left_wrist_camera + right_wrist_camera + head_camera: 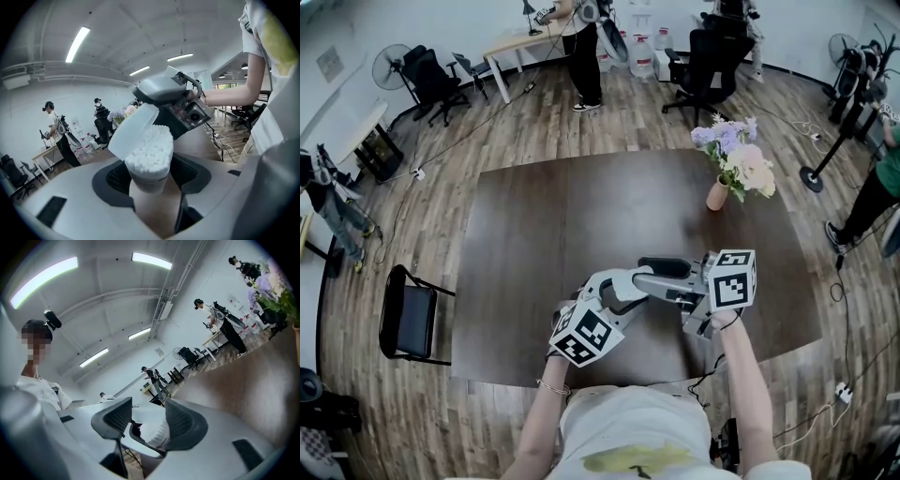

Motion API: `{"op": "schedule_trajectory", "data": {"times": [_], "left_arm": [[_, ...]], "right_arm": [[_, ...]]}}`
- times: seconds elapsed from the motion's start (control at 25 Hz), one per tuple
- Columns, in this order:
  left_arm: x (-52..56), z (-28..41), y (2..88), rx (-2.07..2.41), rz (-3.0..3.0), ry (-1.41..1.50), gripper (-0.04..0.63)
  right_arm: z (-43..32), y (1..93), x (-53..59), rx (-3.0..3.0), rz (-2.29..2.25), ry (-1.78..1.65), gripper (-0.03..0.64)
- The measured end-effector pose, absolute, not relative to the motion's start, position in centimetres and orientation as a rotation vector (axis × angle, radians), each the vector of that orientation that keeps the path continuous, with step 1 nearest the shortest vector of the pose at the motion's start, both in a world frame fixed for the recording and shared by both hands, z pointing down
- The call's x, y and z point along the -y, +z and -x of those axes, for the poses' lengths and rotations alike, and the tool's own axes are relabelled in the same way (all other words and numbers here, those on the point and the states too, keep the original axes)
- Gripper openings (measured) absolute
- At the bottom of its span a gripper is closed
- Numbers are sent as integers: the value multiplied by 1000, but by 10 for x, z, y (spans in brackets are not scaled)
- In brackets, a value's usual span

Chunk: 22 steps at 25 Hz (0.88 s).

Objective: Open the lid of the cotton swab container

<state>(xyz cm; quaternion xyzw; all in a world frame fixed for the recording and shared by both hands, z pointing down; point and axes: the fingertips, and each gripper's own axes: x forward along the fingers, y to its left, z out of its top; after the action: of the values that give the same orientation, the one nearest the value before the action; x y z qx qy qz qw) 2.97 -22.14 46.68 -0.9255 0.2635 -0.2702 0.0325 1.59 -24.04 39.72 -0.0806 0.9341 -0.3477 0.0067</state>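
- Dark brown tabletop [581, 216] is seen under both claws, on a wooden floor [441, 187]; a vase of flowers [733, 164] stands well beyond the claws, toward the far right corner.
- Left claw [150, 172]: clenched on the cotton swab container [149, 176], which is held upright between its jaws, clear of the tabletop.
- The lid [133, 131] is swung up and back, tilted above the left claw's left jaw; it stays joined to the container at one edge.
- White cotton swabs [152, 147] are exposed, packed tightly and filling the container's mouth.
- Right claw [147, 414]: brought in from opposite the left claw, its jaws closed partway on the lid's rim, with the container's printed wall visible just beyond them.
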Motion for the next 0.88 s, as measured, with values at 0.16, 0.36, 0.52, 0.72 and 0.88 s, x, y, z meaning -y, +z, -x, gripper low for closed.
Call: {"op": "schedule_trajectory", "data": {"times": [0.16, 0.36, 0.52, 0.72, 0.88], "left_arm": [[219, -30, 466, -814, 2882, -802, 258], [220, -34, 466, -819, 2913, -781, 258], [220, -33, 466, -838, 2956, -753, 258], [224, -24, 470, -921, 3016, -698, 258], [229, -14, 468, -1016, 3022, -690, 258]], "right_arm": [[-16, 398, 239, -2926, 262, -1095, 235], [-18, 399, 239, -2943, 267, -1067, 238], [-19, 397, 240, -2952, 292, -1018, 236], [-29, 393, 246, -2950, 388, -942, 236], [-36, 392, 244, -2956, 399, -866, 236]]}}
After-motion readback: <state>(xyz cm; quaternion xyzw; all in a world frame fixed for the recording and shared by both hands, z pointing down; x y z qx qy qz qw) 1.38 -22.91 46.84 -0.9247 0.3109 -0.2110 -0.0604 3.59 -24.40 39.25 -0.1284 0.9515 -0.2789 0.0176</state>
